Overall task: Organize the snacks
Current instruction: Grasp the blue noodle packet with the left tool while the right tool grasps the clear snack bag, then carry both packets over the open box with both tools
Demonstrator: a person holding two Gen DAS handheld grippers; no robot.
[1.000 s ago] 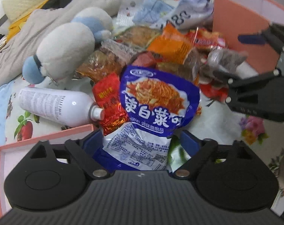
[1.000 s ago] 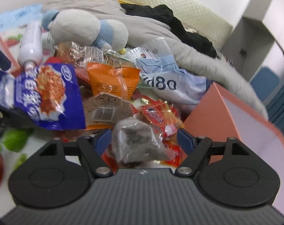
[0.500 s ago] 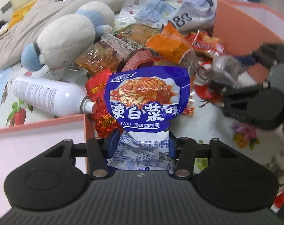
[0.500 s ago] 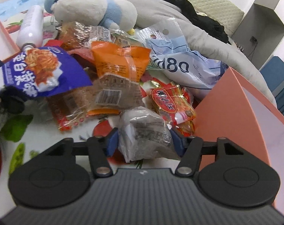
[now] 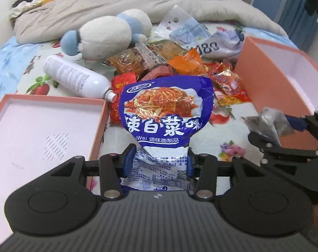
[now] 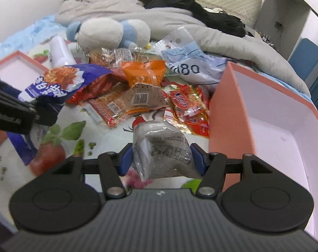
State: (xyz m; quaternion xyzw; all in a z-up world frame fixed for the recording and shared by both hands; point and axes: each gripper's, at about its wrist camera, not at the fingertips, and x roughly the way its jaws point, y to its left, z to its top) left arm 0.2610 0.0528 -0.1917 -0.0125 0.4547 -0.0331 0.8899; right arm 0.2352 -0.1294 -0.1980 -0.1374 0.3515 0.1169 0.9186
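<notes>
Two pink open cardboard boxes [image 5: 43,130] [image 6: 263,113] flank one snack heap [image 6: 142,96]. Left gripper [image 5: 159,161], jaws just closed, clamps one blue noodle-print packet [image 5: 165,109]; right gripper [image 6: 162,159] clamps one grey clear-plastic packet [image 6: 163,147].

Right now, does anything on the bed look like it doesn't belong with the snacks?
Yes. A white spray can lies on its side beside the snack pile, and a plush toy sits behind it. Neither is a snack, so both look out of place.

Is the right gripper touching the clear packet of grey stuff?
Touching. In the right wrist view the right gripper has both blue pads pressed against the sides of the clear packet.
</notes>
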